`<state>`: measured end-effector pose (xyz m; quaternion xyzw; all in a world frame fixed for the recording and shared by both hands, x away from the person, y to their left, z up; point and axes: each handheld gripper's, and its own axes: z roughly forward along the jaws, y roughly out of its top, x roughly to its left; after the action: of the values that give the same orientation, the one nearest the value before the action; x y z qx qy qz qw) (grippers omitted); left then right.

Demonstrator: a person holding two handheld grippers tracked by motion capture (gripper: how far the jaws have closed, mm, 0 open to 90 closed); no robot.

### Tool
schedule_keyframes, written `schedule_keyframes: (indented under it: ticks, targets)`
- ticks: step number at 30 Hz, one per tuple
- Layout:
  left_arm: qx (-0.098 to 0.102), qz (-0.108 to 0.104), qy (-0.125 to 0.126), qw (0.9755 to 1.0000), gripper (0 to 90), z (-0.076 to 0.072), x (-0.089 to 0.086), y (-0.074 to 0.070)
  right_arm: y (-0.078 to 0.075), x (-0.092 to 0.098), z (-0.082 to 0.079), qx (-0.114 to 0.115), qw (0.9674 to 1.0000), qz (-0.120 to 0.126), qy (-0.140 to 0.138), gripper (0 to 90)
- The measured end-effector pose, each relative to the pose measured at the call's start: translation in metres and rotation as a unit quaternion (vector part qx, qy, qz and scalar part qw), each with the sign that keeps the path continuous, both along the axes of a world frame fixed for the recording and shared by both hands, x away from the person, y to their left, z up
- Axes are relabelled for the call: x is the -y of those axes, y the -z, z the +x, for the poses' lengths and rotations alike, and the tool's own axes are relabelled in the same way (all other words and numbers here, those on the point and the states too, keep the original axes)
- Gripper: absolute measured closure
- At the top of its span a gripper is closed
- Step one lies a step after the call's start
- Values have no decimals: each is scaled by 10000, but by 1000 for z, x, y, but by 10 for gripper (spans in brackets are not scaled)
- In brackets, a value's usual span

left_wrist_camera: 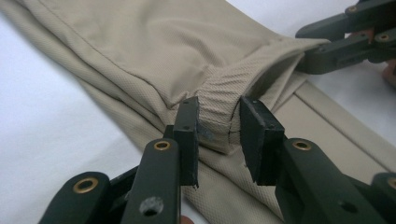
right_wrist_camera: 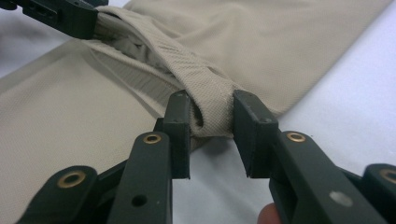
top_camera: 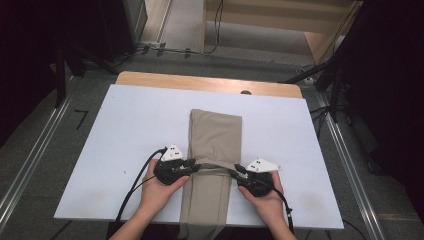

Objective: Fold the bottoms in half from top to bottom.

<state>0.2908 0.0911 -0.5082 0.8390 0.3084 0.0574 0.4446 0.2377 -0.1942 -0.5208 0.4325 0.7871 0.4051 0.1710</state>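
A pair of beige trousers [top_camera: 215, 145] lies lengthwise down the middle of the counter [top_camera: 125, 130], folded so that the upper layer ends in a ribbed waistband running left to right near the person's side, while the lower layer runs on past the near edge. The left tongs [top_camera: 195, 166] pinch the left end of that waistband: in the left gripper view [left_wrist_camera: 218, 128] the fabric is bunched between the two black pads. The right tongs [top_camera: 236, 170] pinch the right end; in the right gripper view [right_wrist_camera: 211, 119] the folded band sits between the pads with both touching it. No writing or label can be read on the cloth. The counter is a pale blue-white sheet laid over a wooden top, whose bare strip [top_camera: 210, 82] shows at the far edge. Grey floor surrounds it, with metal rails [top_camera: 30, 160] on the left and right, dark stands at the sides and cables [top_camera: 170, 50] trailing across the floor at the far end.
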Motion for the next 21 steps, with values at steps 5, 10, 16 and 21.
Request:
schedule_keyframes:
  ticks: [5, 10, 16, 21]
  targets:
    - [52, 103, 21, 9999, 711, -2, 2, 2, 1, -9, -1, 5, 9991, -429, -43, 724]
    - [121, 82, 52, 9999, 773, -3, 2, 1, 1, -8, -1, -19, 9993, -354, -84, 795]
    - [185, 143, 101, 9997, 854, -4, 4, 1, 1, -11, -3, 54, 9991, -426, -70, 830]
    - [229, 67, 159, 9996, 865, -7, 2, -2, -2, -11, -8, 184, 9994, -274, -58, 833]
